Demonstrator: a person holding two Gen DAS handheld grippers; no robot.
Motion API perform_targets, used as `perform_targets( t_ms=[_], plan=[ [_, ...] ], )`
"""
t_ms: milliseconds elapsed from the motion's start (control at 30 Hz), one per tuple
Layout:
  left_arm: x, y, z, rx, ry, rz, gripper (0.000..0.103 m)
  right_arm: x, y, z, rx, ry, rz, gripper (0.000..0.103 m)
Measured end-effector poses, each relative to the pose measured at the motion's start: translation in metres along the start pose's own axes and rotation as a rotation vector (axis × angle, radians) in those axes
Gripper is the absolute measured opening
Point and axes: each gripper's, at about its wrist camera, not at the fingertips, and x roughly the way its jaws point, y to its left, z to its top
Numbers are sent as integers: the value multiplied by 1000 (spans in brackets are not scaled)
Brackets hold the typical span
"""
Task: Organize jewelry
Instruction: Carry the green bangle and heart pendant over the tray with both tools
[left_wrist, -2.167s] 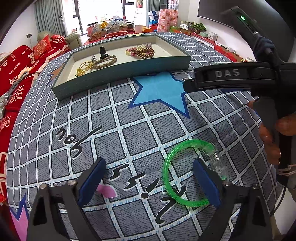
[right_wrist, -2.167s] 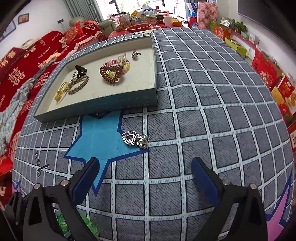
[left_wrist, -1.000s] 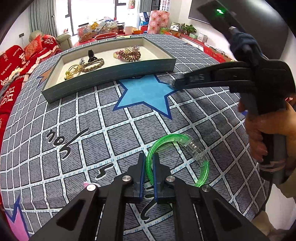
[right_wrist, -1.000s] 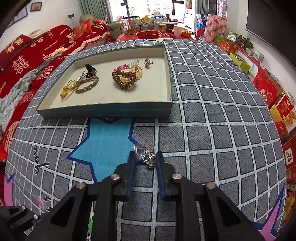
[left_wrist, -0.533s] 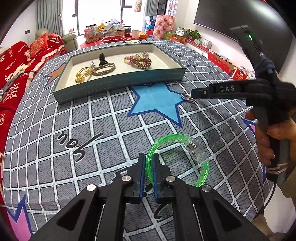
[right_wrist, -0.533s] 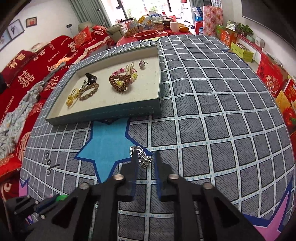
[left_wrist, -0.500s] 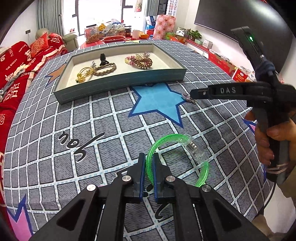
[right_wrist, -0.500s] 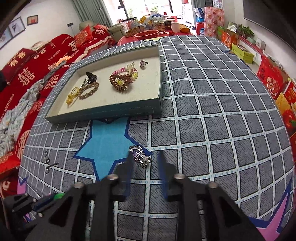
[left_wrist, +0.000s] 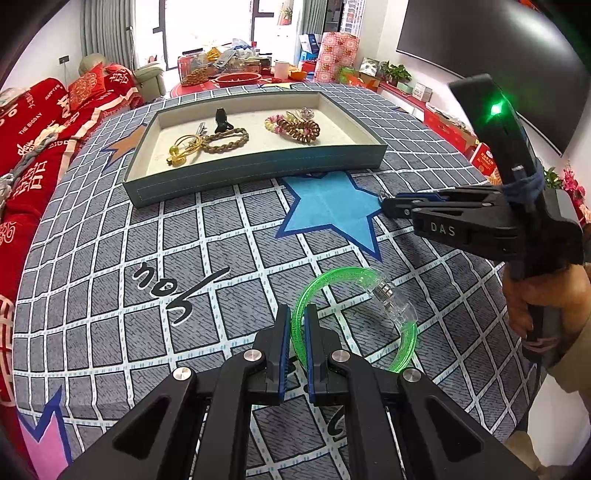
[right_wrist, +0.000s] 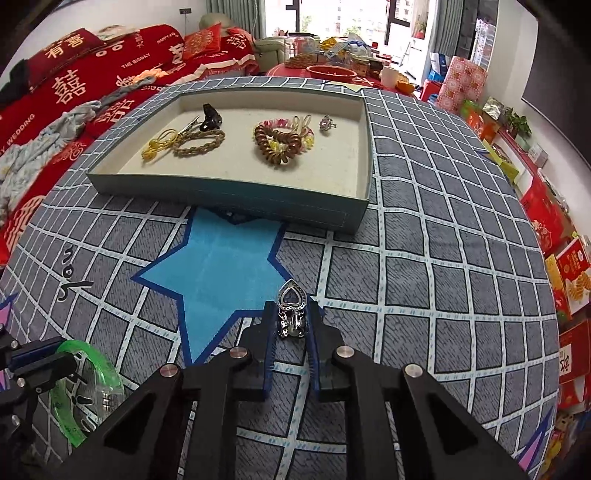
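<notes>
Gripping green bangle (left_wrist: 354, 317): left gripper (left_wrist: 294, 332), pads clamped on band's near edge, over grid-print cloth (left_wrist: 110, 295). Heart pendant (right_wrist: 291, 314): w/in right gripper (right_wrist: 291, 326), jaws just closed onto it, by blue star (right_wrist: 221, 266). Tray (right_wrist: 229, 194) beyond star; holds gold braid bracelet (right_wrist: 199, 146), coil hair ties (right_wrist: 282, 142), black clip (right_wrist: 211, 116), small ring (right_wrist: 327, 122).

One tray (right_wrist: 229, 192), one green bangle (left_wrist: 354, 314), one silver heart pendant (right_wrist: 291, 314), two tongs (left_wrist: 297, 332).
</notes>
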Motion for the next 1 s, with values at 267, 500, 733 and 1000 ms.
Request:
perform_targets(
  t_ms=[267,500,733,1000],
  plan=[
    [-4,12,11,-17,-24,6,20,-23,-17,1,106,-40,70,16],
    [-12,33,39,-38,-78,34,20,-47,-29,20,172,-94,124,16],
    [-12,60,78,-75,-135,56,21,-56,-32,55,195,-135,152,16],
    [6,82,124,-97,-154,80,21,-38,-33,100,212,-130,163,16]
  ],
)
